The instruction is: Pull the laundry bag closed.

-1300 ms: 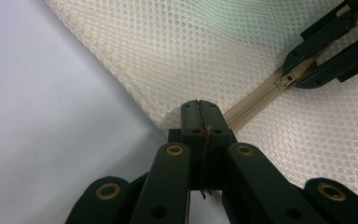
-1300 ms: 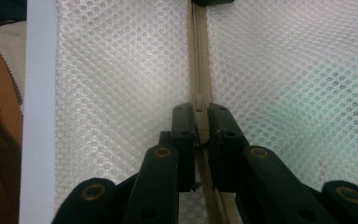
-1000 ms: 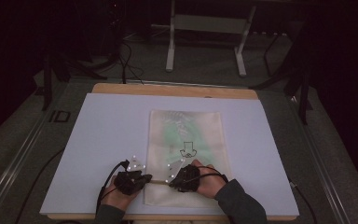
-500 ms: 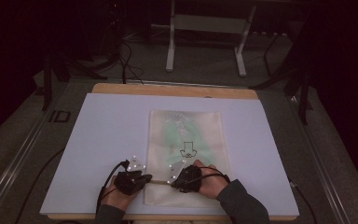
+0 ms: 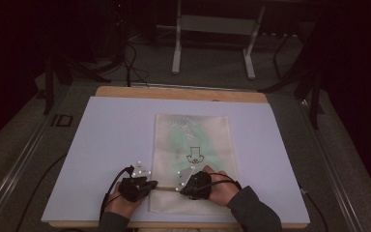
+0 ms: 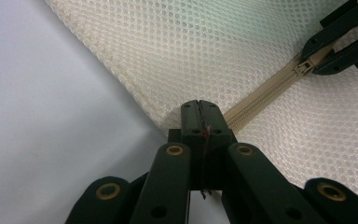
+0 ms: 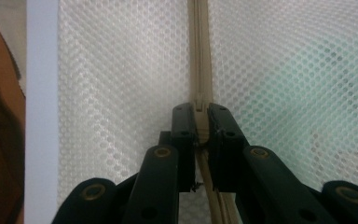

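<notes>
Cream-white mesh zip pouch [image 5: 193,145], rectangular, something green showing through the netting, lies flat on the white sheet [image 5: 106,135] covering the wooden table [image 5: 125,92], right of centre, its short near edge close to the person's side. A beige zipper [image 5: 166,188] runs across the pouch near that near edge. Left gripper [image 5: 147,186] sits at the pouch's left edge, at the zipper's end: in the left gripper view its jaws are pressed fully together on the pouch corner [image 6: 186,109] where the zipper tape [image 6: 256,95] meets the seam, so it's clamped on the fabric edge. Right gripper [image 5: 183,187] sits over the pouch just right of the left one, on the zipper line. In the right gripper view its jaws straddle the zipper [image 7: 199,56] and are closed on the beige slider [image 7: 199,103], pads tight against both sides. The left gripper view shows the same from farther off: the right gripper's black jaws [image 6: 328,44] pinching the slider [image 6: 303,67]. The two grippers are near each other, not touching, with a short run of zipper between them. Both hands rest low at the table's near edge, a dark sleeve [image 5: 251,210] on the right forearm.
</notes>
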Tool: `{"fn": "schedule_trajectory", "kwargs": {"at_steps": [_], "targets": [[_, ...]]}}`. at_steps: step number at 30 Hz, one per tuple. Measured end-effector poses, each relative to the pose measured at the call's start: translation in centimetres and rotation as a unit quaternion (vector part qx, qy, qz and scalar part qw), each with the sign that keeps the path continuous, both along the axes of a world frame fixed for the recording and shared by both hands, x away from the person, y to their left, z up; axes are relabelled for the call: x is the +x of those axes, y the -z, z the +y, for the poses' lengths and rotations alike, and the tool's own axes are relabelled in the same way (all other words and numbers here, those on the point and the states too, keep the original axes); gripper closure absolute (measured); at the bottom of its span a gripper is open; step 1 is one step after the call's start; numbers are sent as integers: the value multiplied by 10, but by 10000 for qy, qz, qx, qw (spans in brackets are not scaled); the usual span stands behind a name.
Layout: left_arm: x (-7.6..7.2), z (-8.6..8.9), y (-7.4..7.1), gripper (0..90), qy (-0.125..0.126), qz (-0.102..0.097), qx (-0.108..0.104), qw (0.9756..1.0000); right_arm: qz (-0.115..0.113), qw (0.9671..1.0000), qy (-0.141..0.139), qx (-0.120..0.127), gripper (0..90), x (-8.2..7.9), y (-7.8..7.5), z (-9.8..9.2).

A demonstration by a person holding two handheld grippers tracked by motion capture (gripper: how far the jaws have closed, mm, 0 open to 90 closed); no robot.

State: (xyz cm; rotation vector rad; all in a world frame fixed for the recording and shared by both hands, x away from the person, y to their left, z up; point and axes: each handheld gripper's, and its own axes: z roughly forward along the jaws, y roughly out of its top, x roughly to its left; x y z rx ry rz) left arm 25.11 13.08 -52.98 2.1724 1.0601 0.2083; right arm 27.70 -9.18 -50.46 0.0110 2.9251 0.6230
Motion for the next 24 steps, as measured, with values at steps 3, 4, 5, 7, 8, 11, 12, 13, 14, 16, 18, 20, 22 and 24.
{"fn": "schedule_trajectory", "kwargs": {"at_steps": [3, 4, 5, 7, 8, 11, 12, 13, 14, 16, 18, 20, 22, 24], "targets": [[0, 0, 0, 895, -2, -4, 1, 10000, -1, 10000, 10, -2, 824, 0, 0, -2], [0, 0, 0, 895, 0, -8, 2, 10000, 9, 10000, 9, -1, 824, 0, -1, -3], [0, 0, 0, 895, -3, -4, -2, 10000, 0, 10000, 4, -6, 824, 0, -1, -3], [0, 0, 0, 895, -6, -5, -5, 10000, 9, 10000, 23, -27, 824, 0, -1, -5], [0, 0, 0, 895, -9, -7, -4, 10000, 6, 10000, 9, -19, 824, 1, -1, -6], [0, 0, 0, 895, -8, -5, -7, 10000, 12, 10000, 36, -20, 824, 1, -1, -8], [0, 0, 0, 895, 6, -5, 9, 10000, 8, 10000, 44, -36, 824, 1, -1, -10], [0, 0, 0, 895, -6, -7, -2, 10000, 25, 10000, 43, -12, 824, 1, -1, -10], [0, 0, 0, 895, -8, -7, -2, 10000, 27, 10000, 49, -30, 824, 1, -1, -10], [0, 0, 0, 895, 4, -6, 11, 10000, 26, 10000, 49, -14, 824, 1, -1, -11], [0, 0, 0, 895, -12, -3, -10, 10000, 34, 10000, 48, -15, 823, 1, -1, -11], [0, 0, 0, 895, -17, 7, -16, 10000, 29, 10000, 42, -28, 824, 1, -1, -11], [0, 0, 0, 895, -18, 4, -15, 10000, 39, 10000, 40, -33, 824, 1, -1, -11], [0, 0, 0, 895, -16, 3, -13, 10000, 32, 10000, 33, -56, 824, 1, -2, -10]]}}
